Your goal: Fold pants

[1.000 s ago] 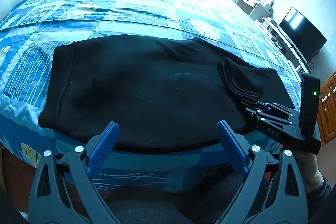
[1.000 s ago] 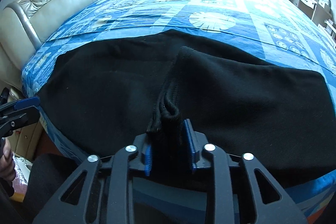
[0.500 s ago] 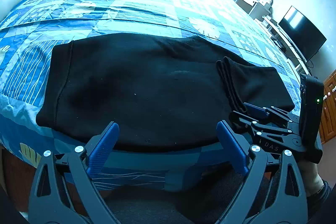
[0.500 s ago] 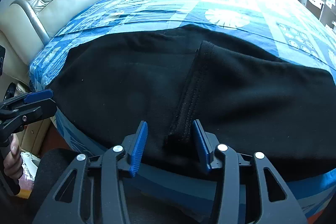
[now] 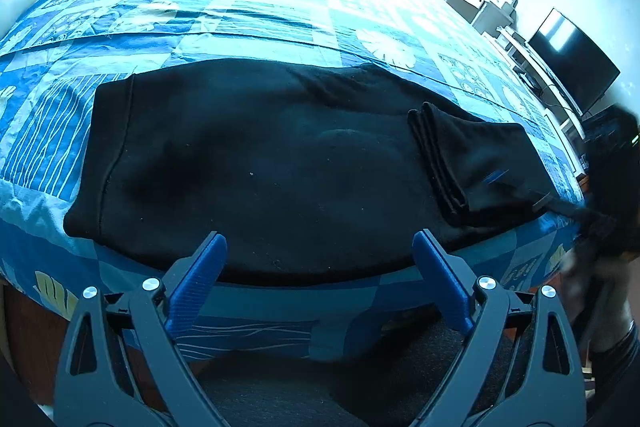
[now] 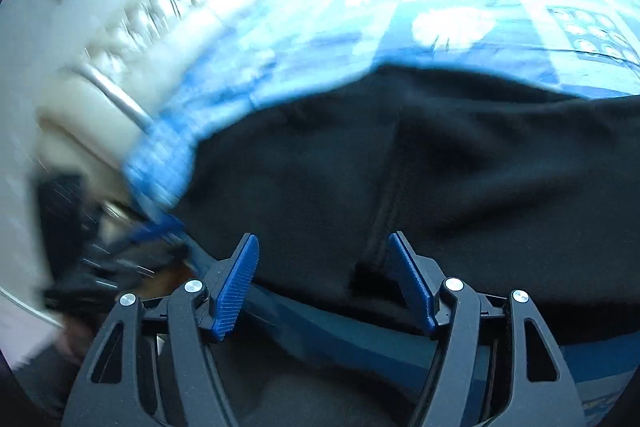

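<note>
Left wrist view showed the black pants [image 5: 280, 163] lying flat across the near edge of the bed [image 5: 248, 15], on its blue patterned cover, waistband end to the left and the folded-over leg cuffs [image 5: 438, 163] resting on top toward the right. The left gripper [image 5: 320, 267] hung just off the near edge of the pants, its blue pads spread wide with nothing between them, the same as a second before. At the far right the right gripper [image 5: 592, 215] was a dark blur beside the folded leg end; a second earlier it had been sharp and clamped on that cuff.

Right wrist view was smeared by motion. There the right gripper [image 6: 324, 283] had its jaws released and wide apart, where a second ago they pinched the bunched cuffs and half a second ago stood only partly open. The cuffs [image 6: 384, 203] now lay flat on the pants [image 6: 480, 179], between the fingers but untouched. The padded headboard [image 6: 168, 11] streaked across the upper left, and the left gripper [image 6: 132, 247] blurred at the left.
</note>
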`<state>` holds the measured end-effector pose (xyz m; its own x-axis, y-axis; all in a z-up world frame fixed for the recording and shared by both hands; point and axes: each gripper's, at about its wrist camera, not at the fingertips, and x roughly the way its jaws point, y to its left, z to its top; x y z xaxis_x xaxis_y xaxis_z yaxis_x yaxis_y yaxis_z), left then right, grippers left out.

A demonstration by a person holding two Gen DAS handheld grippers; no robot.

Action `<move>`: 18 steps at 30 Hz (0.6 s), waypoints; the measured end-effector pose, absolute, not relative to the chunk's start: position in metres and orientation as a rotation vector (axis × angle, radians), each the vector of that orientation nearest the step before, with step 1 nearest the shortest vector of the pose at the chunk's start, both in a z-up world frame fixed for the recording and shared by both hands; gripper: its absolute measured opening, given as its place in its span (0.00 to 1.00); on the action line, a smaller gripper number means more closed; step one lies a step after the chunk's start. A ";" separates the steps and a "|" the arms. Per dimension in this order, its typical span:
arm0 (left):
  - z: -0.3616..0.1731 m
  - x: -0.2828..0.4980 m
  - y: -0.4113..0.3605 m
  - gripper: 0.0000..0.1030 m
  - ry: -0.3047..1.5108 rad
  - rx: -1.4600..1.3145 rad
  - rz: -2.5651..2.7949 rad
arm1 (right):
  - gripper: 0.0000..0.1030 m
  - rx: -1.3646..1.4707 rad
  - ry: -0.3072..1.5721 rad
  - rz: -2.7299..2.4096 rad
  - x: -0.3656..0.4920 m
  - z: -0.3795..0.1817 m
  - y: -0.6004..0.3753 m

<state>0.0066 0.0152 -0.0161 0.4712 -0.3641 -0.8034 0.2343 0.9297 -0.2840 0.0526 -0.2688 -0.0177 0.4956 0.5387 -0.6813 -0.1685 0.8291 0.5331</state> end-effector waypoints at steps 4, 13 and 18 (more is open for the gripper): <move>-0.017 0.009 0.015 0.91 1.024 -0.149 -0.373 | 0.67 0.547 0.828 0.322 0.051 0.016 -0.361; -0.022 0.011 0.015 0.91 1.043 -0.154 -0.372 | 0.66 0.900 0.960 0.135 0.079 -0.076 -0.507; -0.027 0.012 0.015 0.91 1.065 -0.159 -0.368 | 0.30 0.945 1.004 0.158 0.085 -0.106 -0.505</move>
<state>0.0120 0.0145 -0.0274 0.4310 -0.3695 -0.8232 0.2179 0.9279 -0.3024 0.0846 -0.5051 -0.1063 0.5612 0.5149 -0.6479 0.2907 0.6103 0.7369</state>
